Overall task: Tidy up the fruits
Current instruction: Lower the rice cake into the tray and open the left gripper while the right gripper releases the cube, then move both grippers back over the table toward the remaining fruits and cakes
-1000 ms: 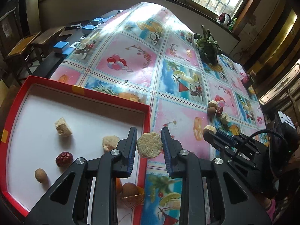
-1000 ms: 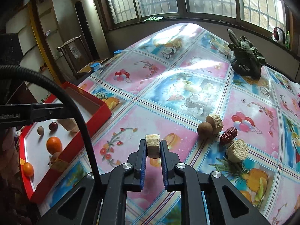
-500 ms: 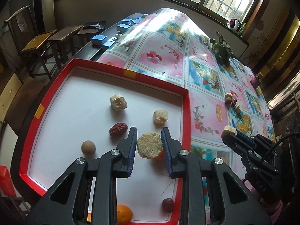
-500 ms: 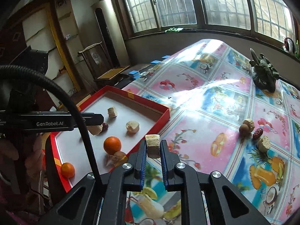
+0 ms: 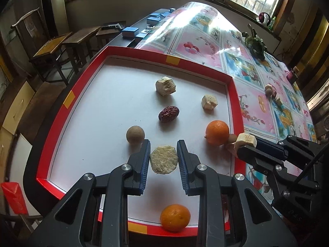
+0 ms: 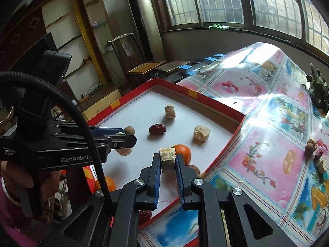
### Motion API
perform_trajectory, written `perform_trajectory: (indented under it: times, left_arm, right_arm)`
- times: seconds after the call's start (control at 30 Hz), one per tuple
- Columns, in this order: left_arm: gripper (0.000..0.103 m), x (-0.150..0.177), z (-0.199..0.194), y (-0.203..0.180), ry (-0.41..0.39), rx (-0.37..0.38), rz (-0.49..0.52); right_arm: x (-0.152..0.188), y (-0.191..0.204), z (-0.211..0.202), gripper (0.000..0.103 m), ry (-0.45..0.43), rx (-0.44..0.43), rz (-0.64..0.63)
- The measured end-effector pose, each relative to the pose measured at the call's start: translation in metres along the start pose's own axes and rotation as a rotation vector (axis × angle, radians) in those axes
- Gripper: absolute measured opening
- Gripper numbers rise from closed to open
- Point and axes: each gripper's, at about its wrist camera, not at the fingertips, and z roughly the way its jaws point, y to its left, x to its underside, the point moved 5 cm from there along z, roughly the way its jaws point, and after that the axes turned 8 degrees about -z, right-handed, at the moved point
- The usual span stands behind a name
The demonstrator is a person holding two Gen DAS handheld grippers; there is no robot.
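My left gripper is shut on a round pale sugarcane piece and holds it over the white floor of the red tray. My right gripper is shut on a smaller pale sugarcane piece above the tray's right rim; it also shows in the left wrist view. In the tray lie two pale chunks, a red date, a brown longan and two oranges.
Further fruit pieces lie on the patterned tablecloth to the right. A dark green vegetable sits far back. Blue boxes and wooden chairs stand beyond the tray's far left corner.
Both grippers have moved left toward the tray with their pieces. The left one now hangs lower over the tray floor; the right one has reached the tray's right rim.
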Motion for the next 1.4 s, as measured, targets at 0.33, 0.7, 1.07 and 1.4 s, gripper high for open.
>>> perform_trajectory:
  times: [0.33,0.7,1.07,1.4]
  left_arm:
    - [0.026,0.003,0.008,0.002,-0.026,-0.050,0.011]
    - [0.038,0.001,0.012,0.007,-0.045,-0.101,-0.012]
    - [0.058,-0.008,-0.001,-0.020,-0.101,-0.075,-0.001]
    - [0.058,-0.008,0.008,-0.100,-0.084,0.019,0.087]
  right_arm:
    - [0.009,0.016,0.032,0.014,0.062,-0.020,-0.032]
    - [0.015,0.015,0.049,0.024,0.078,-0.017,-0.027]
    - [0.014,-0.006,0.000,0.024,-0.007,0.030,0.033]
    - [0.042,-0.066,-0.049,0.028,-0.031,0.182,0.162]
